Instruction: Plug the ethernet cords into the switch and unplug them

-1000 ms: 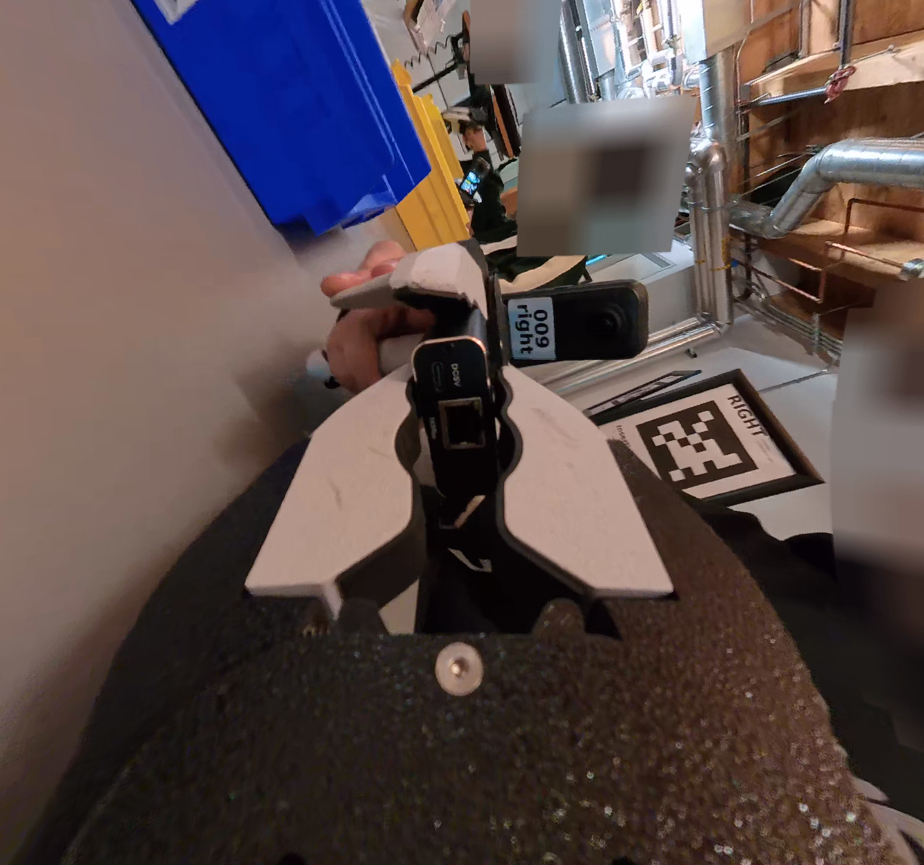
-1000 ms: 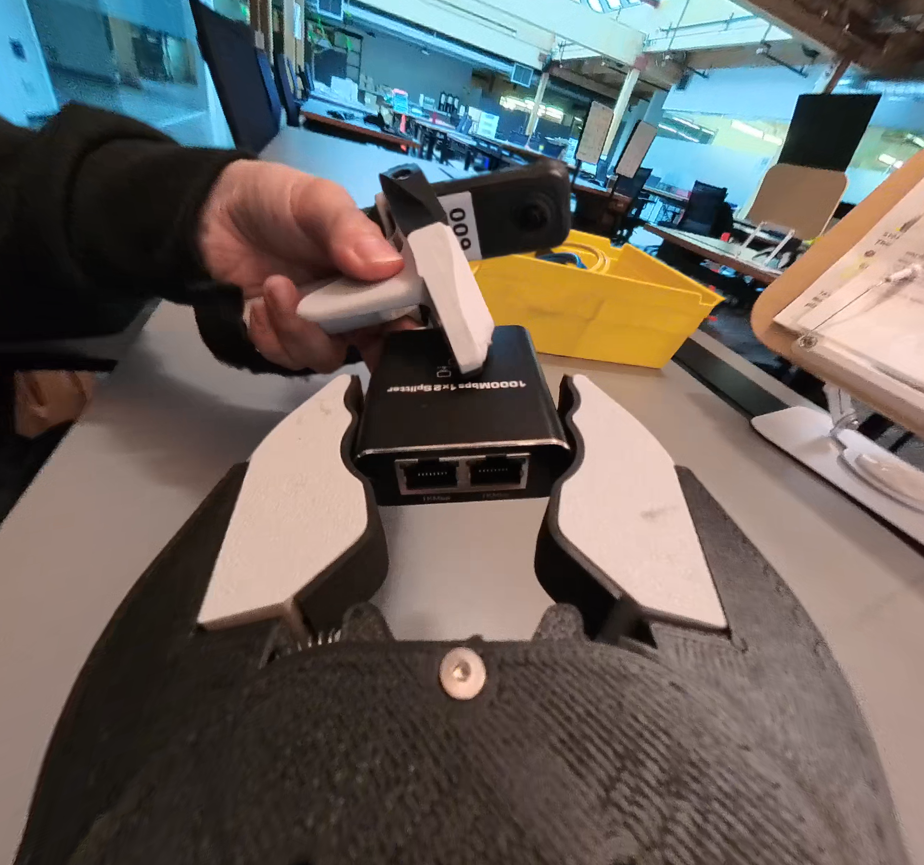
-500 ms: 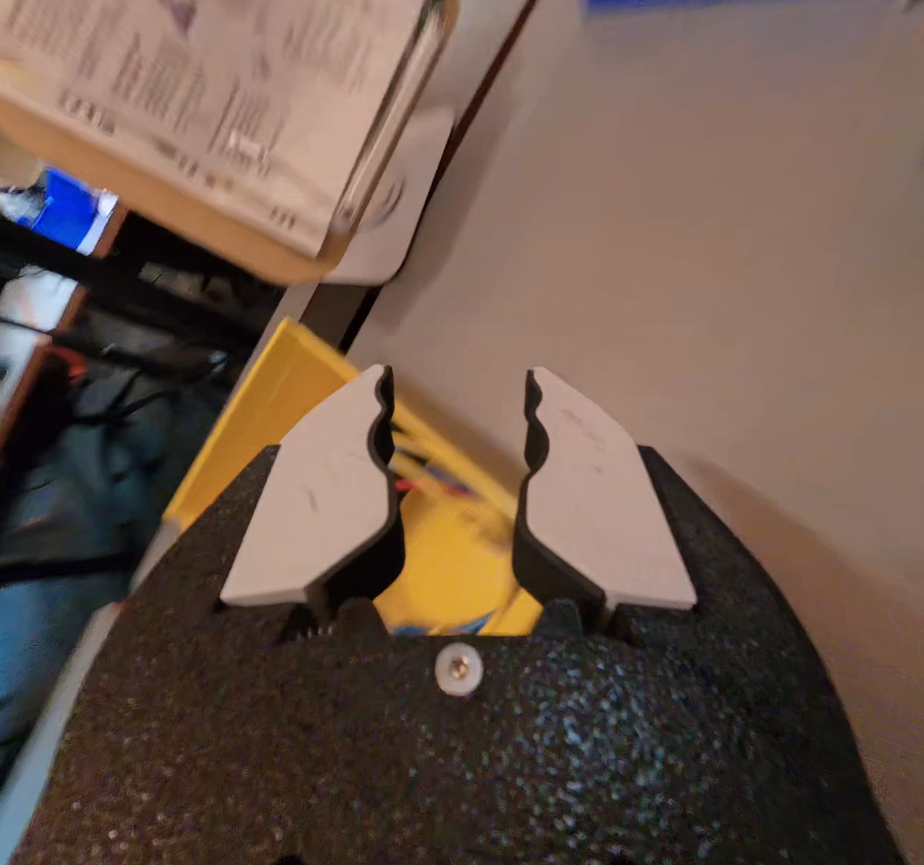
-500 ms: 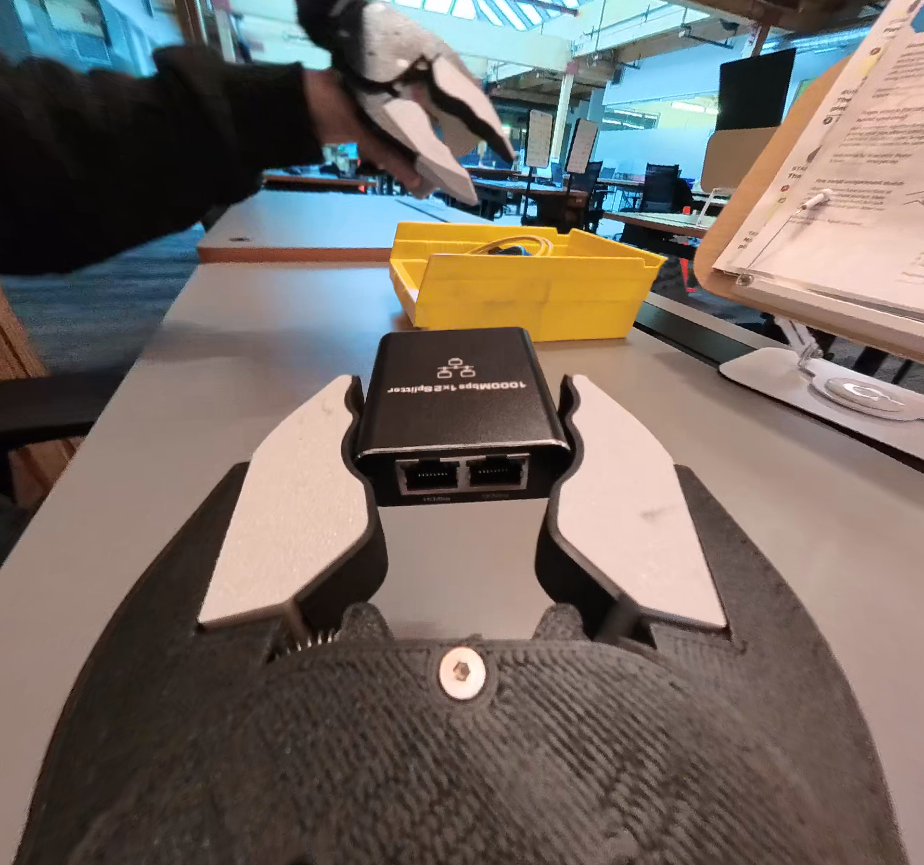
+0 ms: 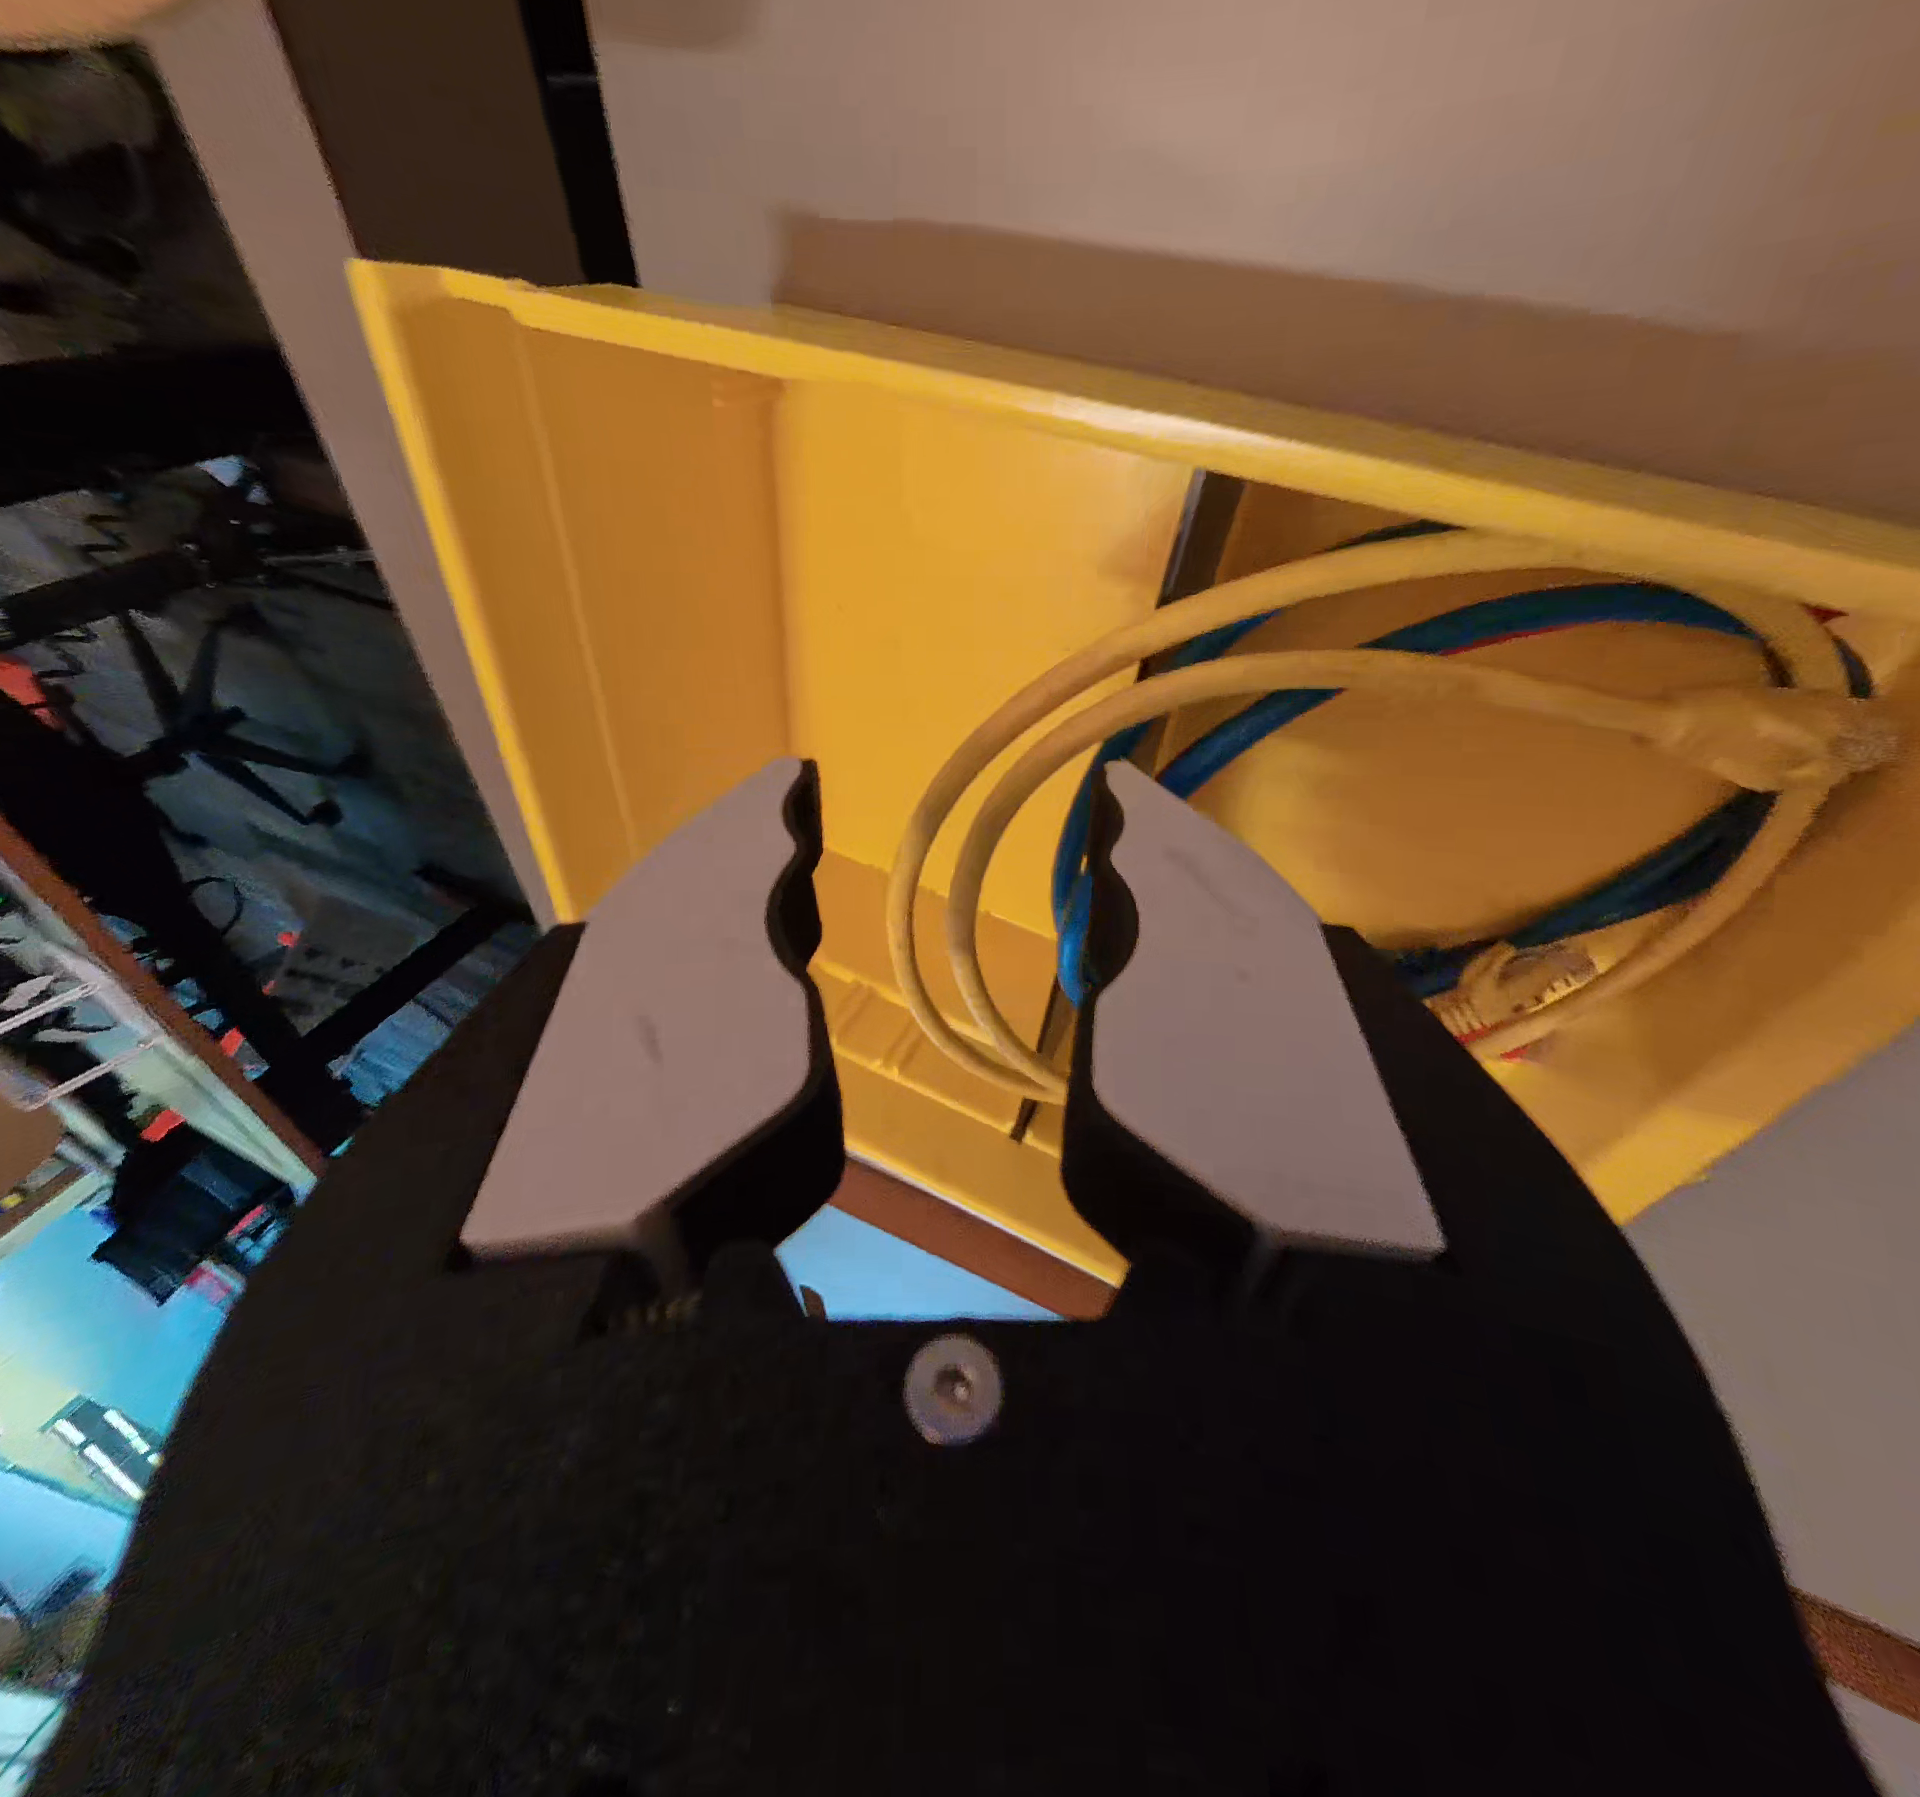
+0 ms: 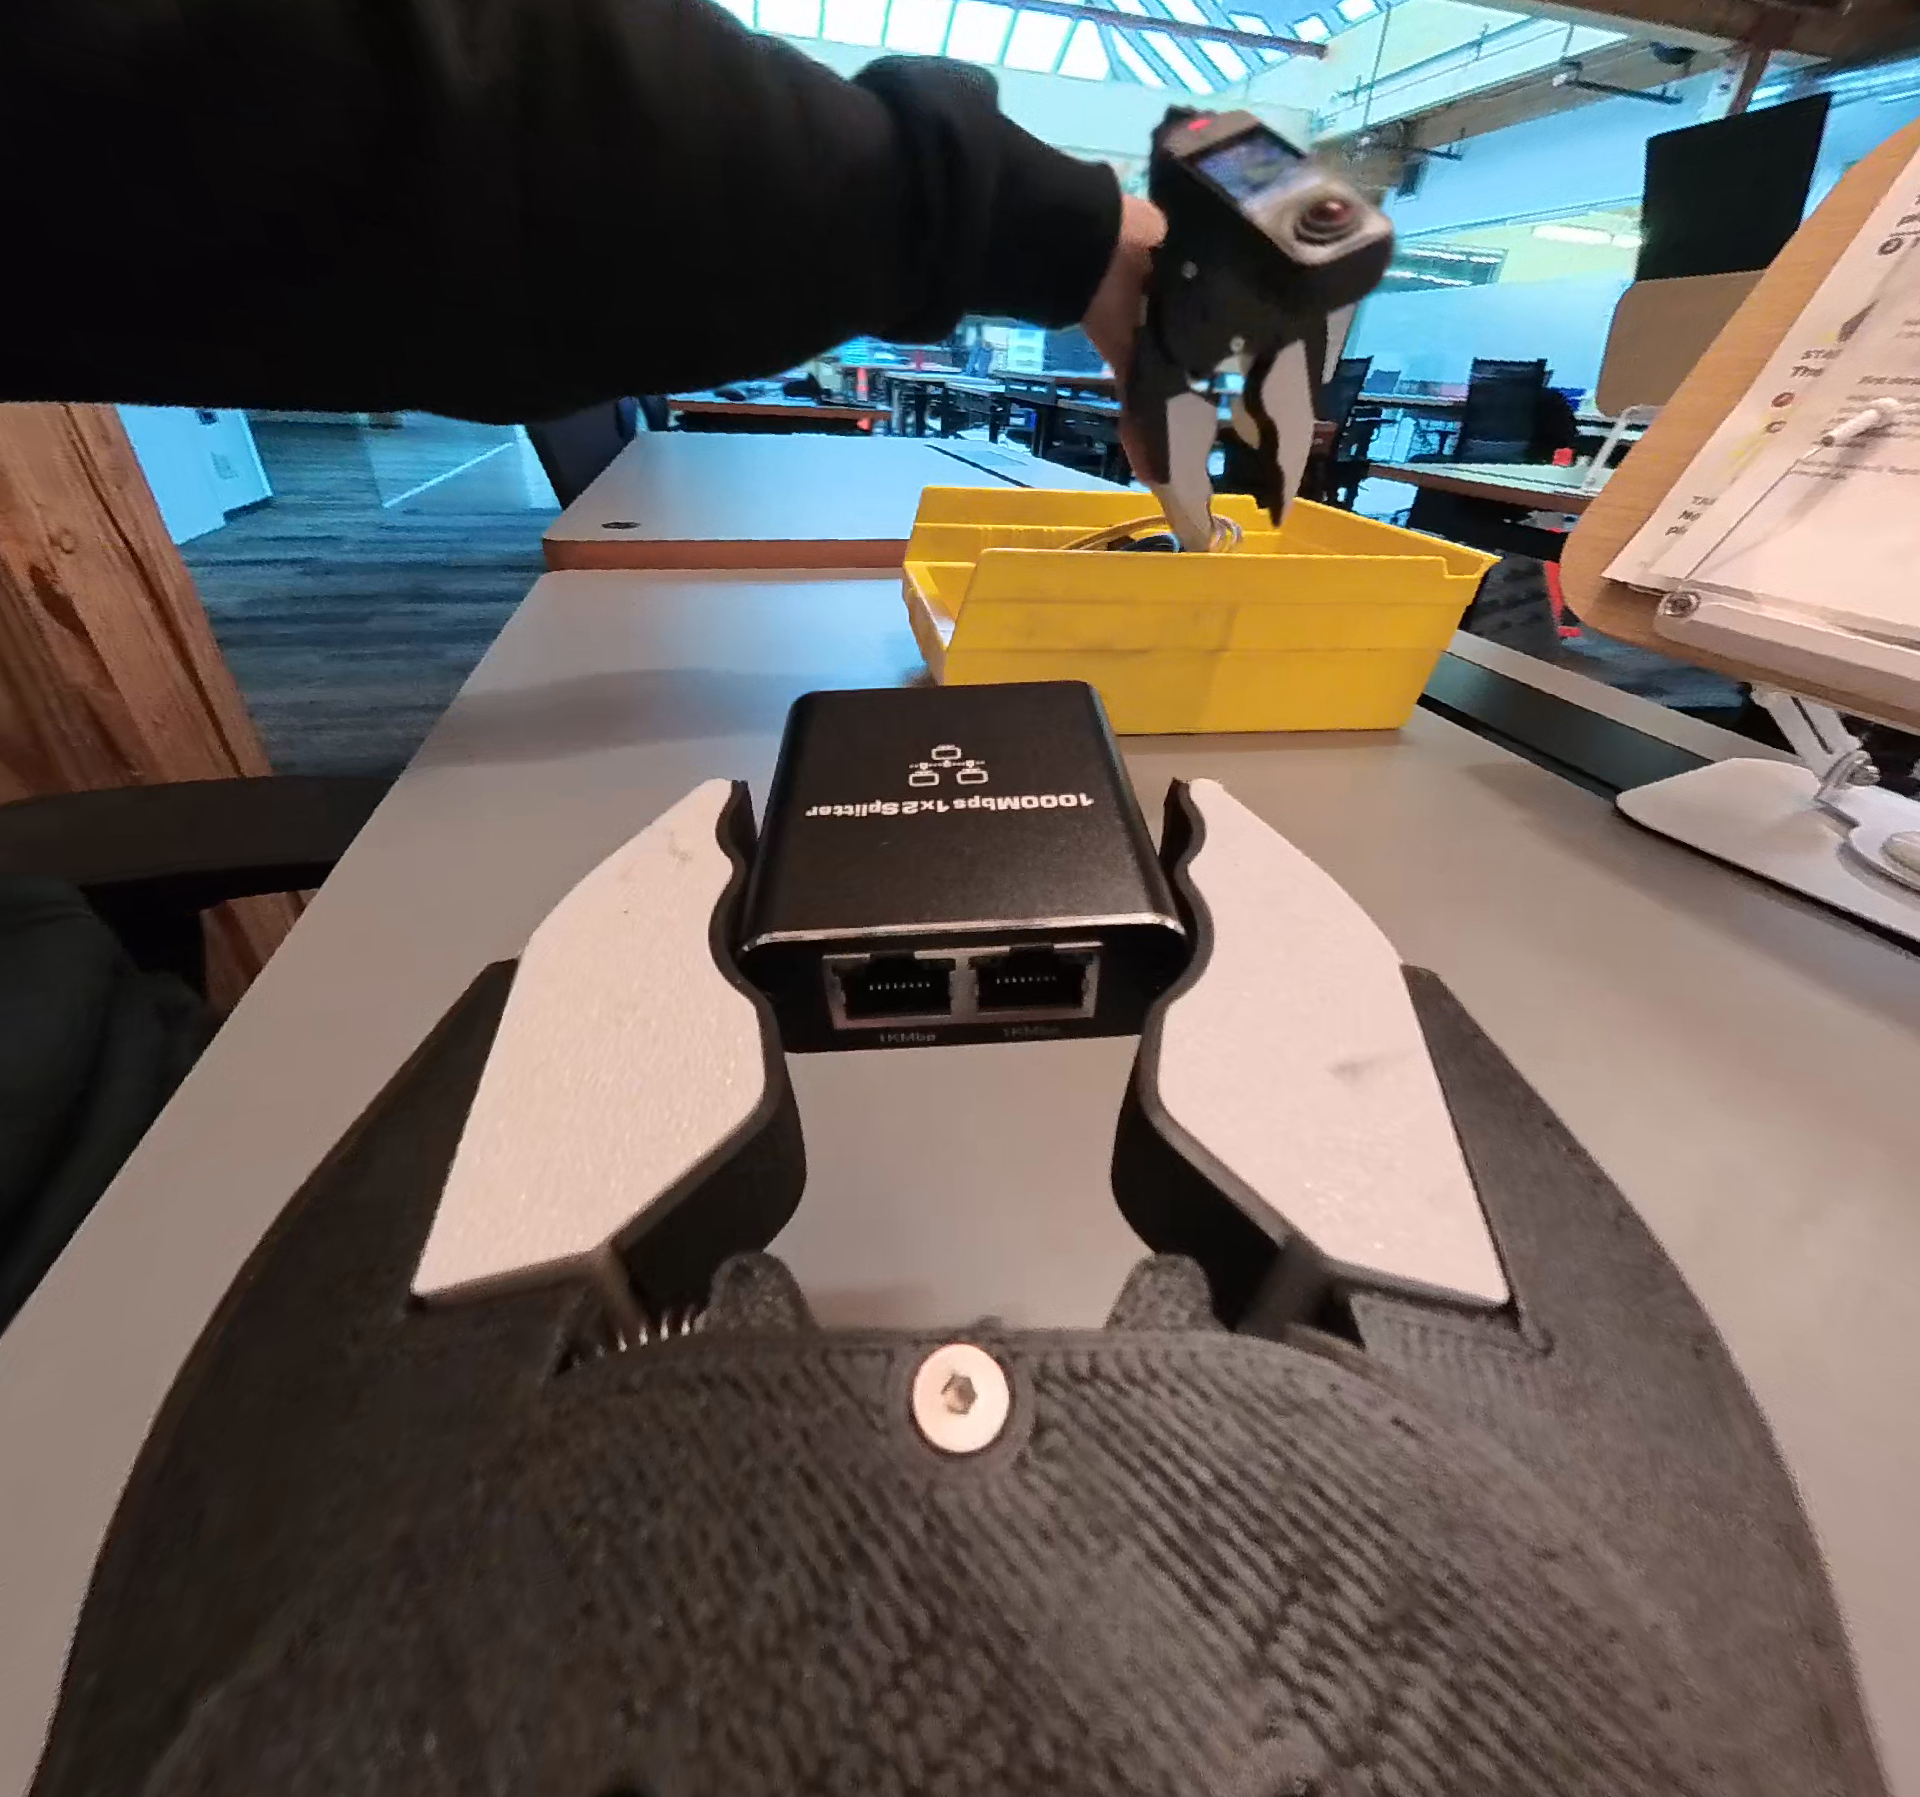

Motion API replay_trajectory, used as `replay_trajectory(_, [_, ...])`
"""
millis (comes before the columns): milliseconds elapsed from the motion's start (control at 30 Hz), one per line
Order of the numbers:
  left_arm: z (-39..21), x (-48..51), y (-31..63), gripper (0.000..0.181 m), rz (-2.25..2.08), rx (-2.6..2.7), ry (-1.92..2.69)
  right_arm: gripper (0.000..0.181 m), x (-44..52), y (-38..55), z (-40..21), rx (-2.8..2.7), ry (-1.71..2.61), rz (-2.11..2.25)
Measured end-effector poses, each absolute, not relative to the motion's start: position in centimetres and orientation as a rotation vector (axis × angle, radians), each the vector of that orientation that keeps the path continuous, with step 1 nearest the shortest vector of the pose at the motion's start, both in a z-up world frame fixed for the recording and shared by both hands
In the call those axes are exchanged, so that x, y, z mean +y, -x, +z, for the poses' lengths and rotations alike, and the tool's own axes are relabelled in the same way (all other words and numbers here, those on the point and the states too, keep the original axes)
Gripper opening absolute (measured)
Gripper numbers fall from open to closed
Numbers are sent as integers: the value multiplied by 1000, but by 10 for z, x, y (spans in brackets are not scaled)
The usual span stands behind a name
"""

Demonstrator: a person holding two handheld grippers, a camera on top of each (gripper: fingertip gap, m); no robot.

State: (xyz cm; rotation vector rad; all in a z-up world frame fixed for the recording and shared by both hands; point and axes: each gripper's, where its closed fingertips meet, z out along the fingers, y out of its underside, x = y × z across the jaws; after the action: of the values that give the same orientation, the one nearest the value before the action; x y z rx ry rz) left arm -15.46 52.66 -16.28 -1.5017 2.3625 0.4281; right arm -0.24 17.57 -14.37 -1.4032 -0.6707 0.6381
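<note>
Risk: the coiled pale-yellow ethernet cord (image 5: 1039, 729) lies tangled with a blue cord (image 5: 1558, 625) in the yellow plastic bin (image 6: 1195, 625); a pull may drag both out. Left hand-held gripper (image 5: 961, 812), jaws partly open and empty, hovers over the coils. Right hand-held gripper (image 6: 956, 812) clamps the small black two-port switch (image 6: 951, 812) above the grey worktop (image 6: 1558, 968); ports unoccupied.

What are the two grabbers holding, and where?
The right gripper squeezes the black switch by its two sides. The left gripper holds nothing, open above the cords.
</note>
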Motion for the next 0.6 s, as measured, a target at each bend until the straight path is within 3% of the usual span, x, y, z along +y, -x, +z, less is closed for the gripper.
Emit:
replay_trajectory(100, [-169,527,153,38,390,2429,1541,74,175,0,-144,-677,1407,635])
replay_trajectory(133, [-168,527,151,15,380,2423,1548,74,175,-1,-144,-671,1405,646])
replay_trajectory(167, [-170,524,152,11,361,2439,1564,74,175,-2,-143,-661,1405,647])
replay_trajectory(400, [-154,538,172,6,486,2331,1660,74,175,-4,-141,-645,1392,643])
replay_trajectory(600, [-61,540,206,5,682,1965,1694,74,175,-11,-139,-612,1387,628])
